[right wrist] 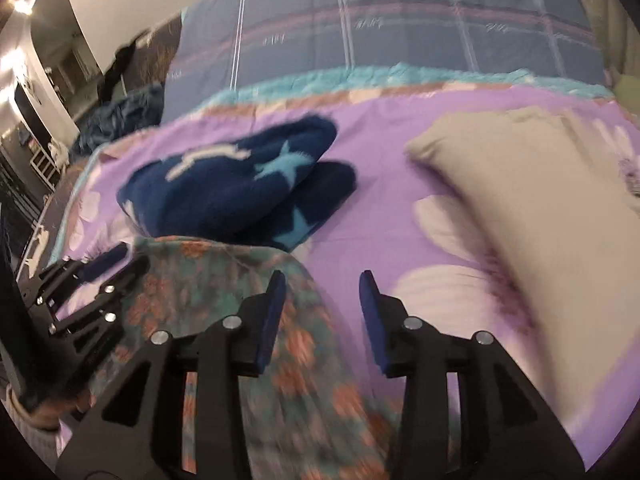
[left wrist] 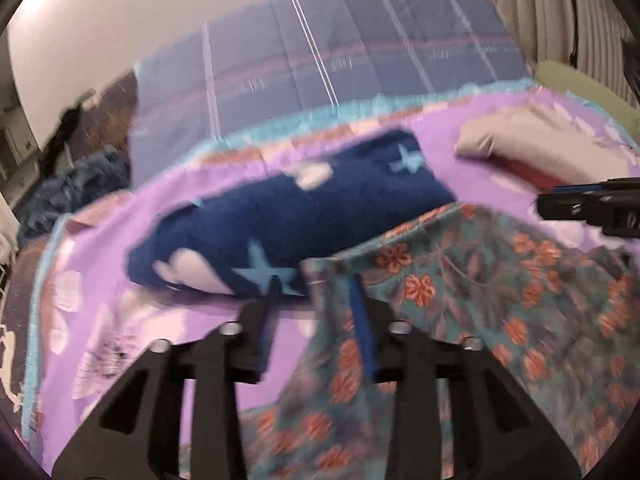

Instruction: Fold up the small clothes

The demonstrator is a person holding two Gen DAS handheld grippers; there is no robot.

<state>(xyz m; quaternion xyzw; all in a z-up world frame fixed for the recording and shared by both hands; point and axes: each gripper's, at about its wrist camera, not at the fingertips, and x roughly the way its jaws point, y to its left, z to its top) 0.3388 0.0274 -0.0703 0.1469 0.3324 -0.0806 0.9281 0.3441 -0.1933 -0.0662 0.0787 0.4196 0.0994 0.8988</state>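
**Between folds on the floral cloth**

I judge a fold just let go; my left gripper and right gripper stand part open, gripping nothing; the floral cloth lies on the purple bedspread; next I need a fresh edge.

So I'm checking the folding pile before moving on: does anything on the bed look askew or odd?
The floral garment lies rumpled and unfolded, its top edge overlapping the folded navy star blanket. The beige folded piece sits apart, tidy. Blur hides finer detail.
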